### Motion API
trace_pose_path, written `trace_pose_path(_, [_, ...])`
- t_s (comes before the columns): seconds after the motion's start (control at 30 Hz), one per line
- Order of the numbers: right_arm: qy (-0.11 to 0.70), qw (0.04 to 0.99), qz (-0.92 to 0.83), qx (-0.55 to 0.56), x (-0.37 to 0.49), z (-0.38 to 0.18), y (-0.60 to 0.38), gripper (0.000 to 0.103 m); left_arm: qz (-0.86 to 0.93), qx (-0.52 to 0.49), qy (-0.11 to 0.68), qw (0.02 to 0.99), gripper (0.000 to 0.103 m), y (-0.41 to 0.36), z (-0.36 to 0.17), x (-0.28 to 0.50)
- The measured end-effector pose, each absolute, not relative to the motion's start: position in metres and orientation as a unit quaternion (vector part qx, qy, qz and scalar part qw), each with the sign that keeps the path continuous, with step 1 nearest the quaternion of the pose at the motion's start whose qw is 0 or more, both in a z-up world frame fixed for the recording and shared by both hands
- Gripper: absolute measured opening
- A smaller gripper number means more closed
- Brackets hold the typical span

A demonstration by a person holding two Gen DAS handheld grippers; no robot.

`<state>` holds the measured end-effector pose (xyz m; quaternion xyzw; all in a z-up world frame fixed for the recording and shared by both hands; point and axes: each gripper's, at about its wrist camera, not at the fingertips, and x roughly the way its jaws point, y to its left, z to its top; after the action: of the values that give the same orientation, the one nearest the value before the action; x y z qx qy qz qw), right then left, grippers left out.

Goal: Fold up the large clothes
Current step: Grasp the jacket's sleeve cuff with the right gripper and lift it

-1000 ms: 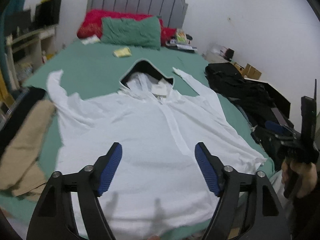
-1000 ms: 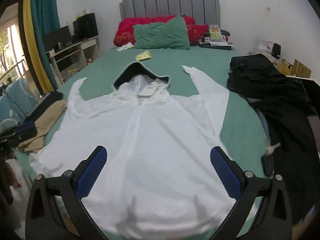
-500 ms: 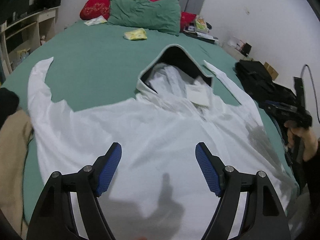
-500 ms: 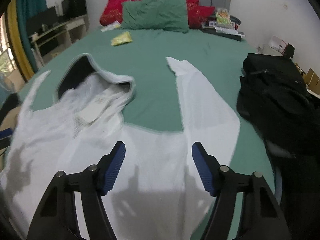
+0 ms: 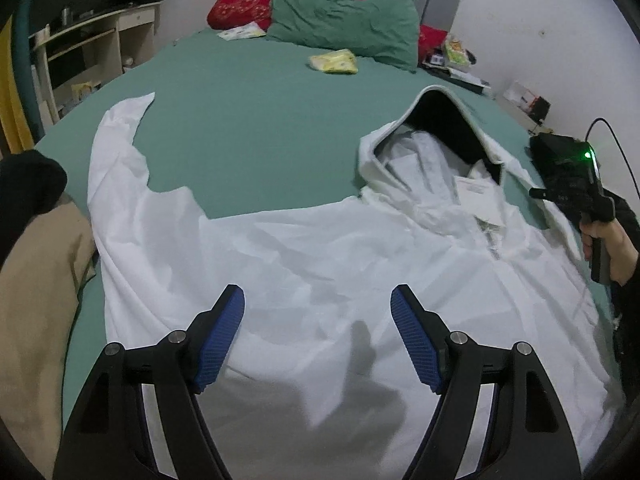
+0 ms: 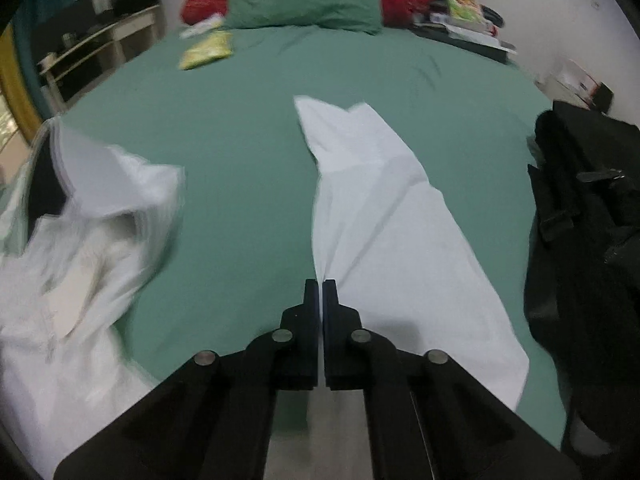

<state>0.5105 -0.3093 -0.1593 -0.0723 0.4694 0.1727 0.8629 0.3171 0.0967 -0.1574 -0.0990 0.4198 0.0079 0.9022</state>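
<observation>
Flat on the green bed sheet: white hooded garment, front up, body toward the foot edge of the bed, dark-lined hood pointing toward the headboard. One sleeve stretched up along the bed's left side; other sleeve stretched up the right side, cuff toward the pillows.

Over the lower body of the garment: left gripper, blue-padded fingers spread wide, nothing between them, cloth lying beneath the gap with a shadow on it; contact with the fabric not discernible.

At the inner edge of the right sleeve: right gripper, fingers pressed together, pinched on the sleeve's edge, white cloth fanning out from the tips toward the cuff. Hood and chest of the garment blurred at the left of that view. Same gripper visible in the left wrist view at the bed's right edge, held in a hand, green light lit on its housing.

Beyond the garment: green pillow and red pillow against the grey headboard, small yellow packet on the sheet before them. Black bag at the bed's right edge, beside the pinched sleeve. Tan cloth at the left edge, near the other sleeve.
</observation>
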Motion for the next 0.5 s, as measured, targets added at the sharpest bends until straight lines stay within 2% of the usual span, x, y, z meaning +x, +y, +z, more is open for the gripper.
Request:
trace_pose_path(0.2, [0.484,0.834,0.257,-0.062,0.410,-0.115,-0.304,0.002,-0.022,-0.114,0.404,0.907,0.079,0.087,-0.130,0.299])
trace_pose_path(0.37, [0.544,0.791,0.260,-0.101,0.361,-0.140,-0.288,0.006,-0.032,-0.123,0.399,0.908,0.079,0.084,-0.120,0.286])
trace_pose_path(0.4, [0.548,0.791,0.249,-0.111,0.360,-0.143,-0.286,0.017,-0.033,-0.125,0.401,0.907,0.079,0.084,-0.120,0.285])
trace_pose_path(0.43, [0.537,0.801,0.236,-0.121,0.358,-0.142,-0.283,0.037,-0.034,-0.126,0.402,0.906,0.079,0.084,-0.120,0.285])
trace_pose_path(0.47, [0.525,0.810,0.232,-0.123,0.363,-0.139,-0.282,0.047,-0.034,-0.126,0.403,0.906,0.079,0.085,-0.121,0.285])
trace_pose_path(0.5, [0.512,0.819,0.226,-0.124,0.365,-0.135,-0.279,0.065,-0.032,-0.124,0.403,0.906,0.079,0.086,-0.122,0.285])
